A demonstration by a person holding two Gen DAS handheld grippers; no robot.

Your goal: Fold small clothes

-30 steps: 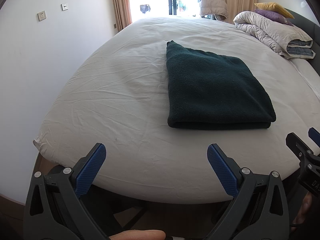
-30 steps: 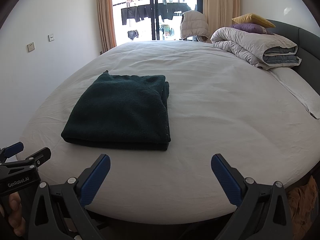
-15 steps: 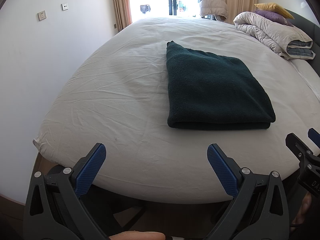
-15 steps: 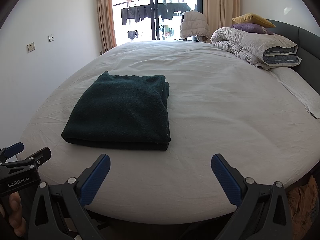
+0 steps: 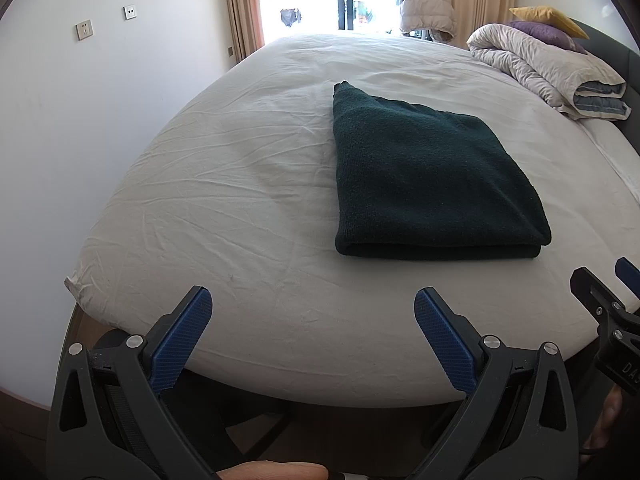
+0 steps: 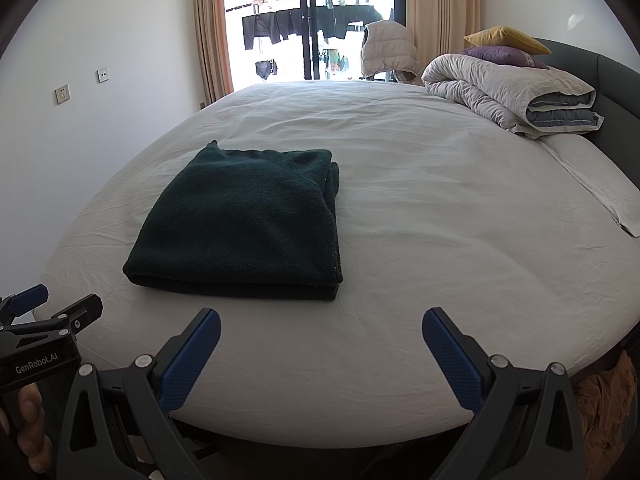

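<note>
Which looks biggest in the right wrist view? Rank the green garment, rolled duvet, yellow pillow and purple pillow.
1. Green garment, though nearest the camera.
2. Rolled duvet.
3. Yellow pillow and purple pillow: alike, both partly hidden, so unranked.

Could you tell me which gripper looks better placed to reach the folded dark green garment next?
Marginally the right gripper: the folded dark green garment lies closer ahead of it than of the left gripper. Both are open, empty.
</note>
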